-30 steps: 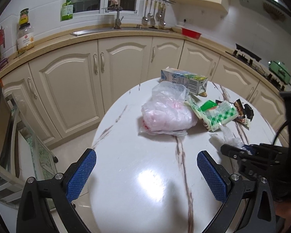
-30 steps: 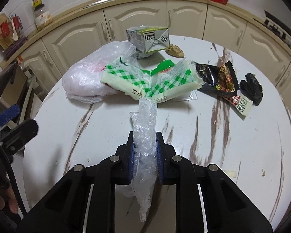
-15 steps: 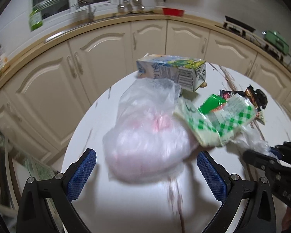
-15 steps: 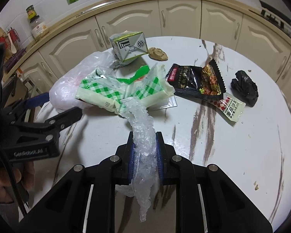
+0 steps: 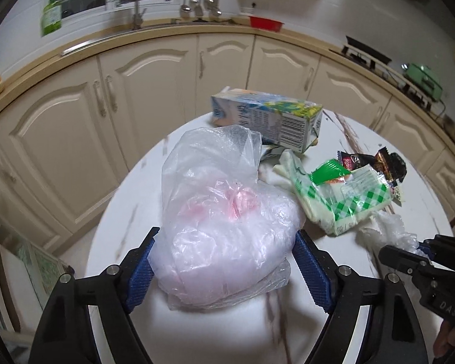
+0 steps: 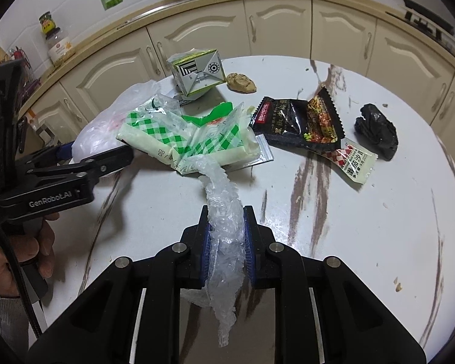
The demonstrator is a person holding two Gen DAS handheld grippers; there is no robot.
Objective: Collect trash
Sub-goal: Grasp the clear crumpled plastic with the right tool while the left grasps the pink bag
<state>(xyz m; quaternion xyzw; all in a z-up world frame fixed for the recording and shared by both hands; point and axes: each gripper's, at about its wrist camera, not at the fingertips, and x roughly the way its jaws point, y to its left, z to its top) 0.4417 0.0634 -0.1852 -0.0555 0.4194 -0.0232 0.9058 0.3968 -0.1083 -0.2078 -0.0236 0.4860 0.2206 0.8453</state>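
A clear plastic bag with pink stuff inside [image 5: 227, 230] lies on the round white table [image 6: 348, 242]. My left gripper [image 5: 226, 233] straddles the bag and its jaws are closing. The blue pads [image 5: 142, 267] stand right at the bag's two sides, and the plastic shows no squeeze. My right gripper [image 6: 227, 212] is shut on a crumpled strip of clear wrap [image 6: 224, 188]. The strip's far end touches a green checked wrapper [image 6: 185, 139]. A carton [image 6: 197, 71], black snack packet [image 6: 300, 121], sauce sachet [image 6: 356, 160] and black crumpled bag [image 6: 377, 135] lie beyond.
A brown lump [image 6: 241, 82] sits beside the carton. Cream cabinets [image 5: 154, 91] curve round behind the table under a counter with a sink, a jar [image 6: 57, 45] and a red bowl [image 5: 265, 24]. A person's hand [image 6: 21, 257] holds the left gripper.
My left gripper moved forward and down until the pink-filled bag came between its jaws, which have narrowed. The right gripper stayed almost still, shut on the clear wrap.
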